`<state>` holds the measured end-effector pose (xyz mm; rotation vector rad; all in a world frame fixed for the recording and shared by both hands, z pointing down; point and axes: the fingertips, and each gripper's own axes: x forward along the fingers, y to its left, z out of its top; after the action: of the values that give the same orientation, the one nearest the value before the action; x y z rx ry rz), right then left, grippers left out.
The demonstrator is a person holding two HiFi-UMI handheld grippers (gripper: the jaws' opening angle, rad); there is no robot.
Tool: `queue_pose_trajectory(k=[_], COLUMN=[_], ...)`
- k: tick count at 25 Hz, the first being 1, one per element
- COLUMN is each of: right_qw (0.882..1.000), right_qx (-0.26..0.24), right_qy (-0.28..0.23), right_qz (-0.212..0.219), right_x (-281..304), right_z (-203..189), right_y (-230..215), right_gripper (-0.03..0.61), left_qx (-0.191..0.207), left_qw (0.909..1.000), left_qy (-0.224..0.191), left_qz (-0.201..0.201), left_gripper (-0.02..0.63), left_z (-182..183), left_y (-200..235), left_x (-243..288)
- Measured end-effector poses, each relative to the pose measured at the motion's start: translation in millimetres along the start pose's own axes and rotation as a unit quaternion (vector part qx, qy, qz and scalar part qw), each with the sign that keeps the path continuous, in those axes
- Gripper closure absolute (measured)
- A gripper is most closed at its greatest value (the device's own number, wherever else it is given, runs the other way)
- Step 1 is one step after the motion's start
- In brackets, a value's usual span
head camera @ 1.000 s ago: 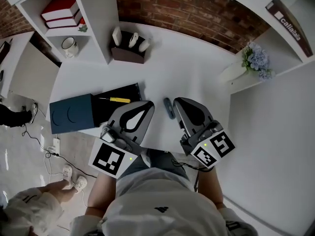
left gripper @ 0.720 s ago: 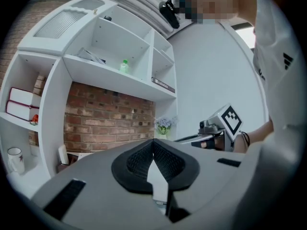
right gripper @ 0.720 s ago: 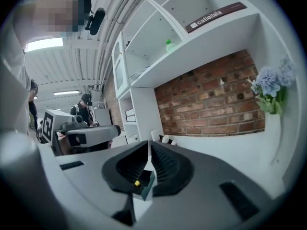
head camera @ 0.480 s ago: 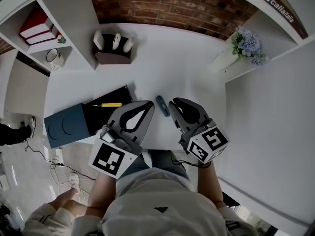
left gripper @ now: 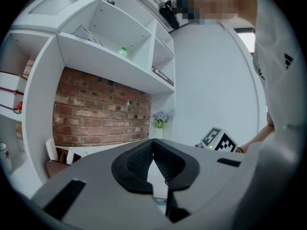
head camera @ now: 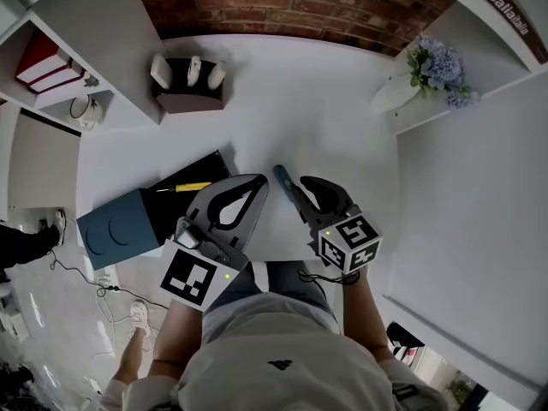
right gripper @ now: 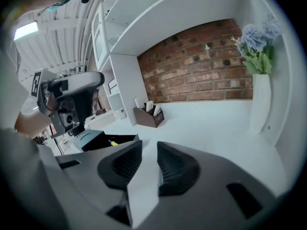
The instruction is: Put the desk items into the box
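Head view: the box lies open at left of centre, a yellow screwdriver already inside. A blue pen-like item is not yet boxed and lies on the desk, just beside the right gripper.

Left gripper view: the left gripper has its jaws together, with nothing between them.

Right gripper view: the jaws have just been opening and stand apart, with nothing between them.

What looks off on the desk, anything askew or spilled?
Nothing spilled or damaged. The dark blue open box lies skewed at the white desk's left front edge, a yellow-handled screwdriver inside it. A slim blue-grey pen-like item lies loose mid-desk, not yet boxed.
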<state>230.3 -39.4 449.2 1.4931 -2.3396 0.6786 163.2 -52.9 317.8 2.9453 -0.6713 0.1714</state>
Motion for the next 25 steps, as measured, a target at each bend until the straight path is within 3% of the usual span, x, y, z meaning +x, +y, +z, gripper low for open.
queue_pose_trajectory(k=[14, 25], right_qw=[0.992, 0.983], right_qx=[0.008, -0.006], right_qy=[0.122, 0.178], right_qz=[-0.029, -0.051], right_x=[36, 48], right_z=[-85, -116], right_y=[-22, -31], right_gripper=[0.451, 0.445], left_qx=[-0.015, -0.024], left_qw=[0.9996, 0.9993], left_qy=[0.022, 0.029], left_qz=[-0.005, 0.008], left_gripper=[0.601, 0.601], left_z=[-17, -24], left_y=[20, 32], left_x=[7, 3])
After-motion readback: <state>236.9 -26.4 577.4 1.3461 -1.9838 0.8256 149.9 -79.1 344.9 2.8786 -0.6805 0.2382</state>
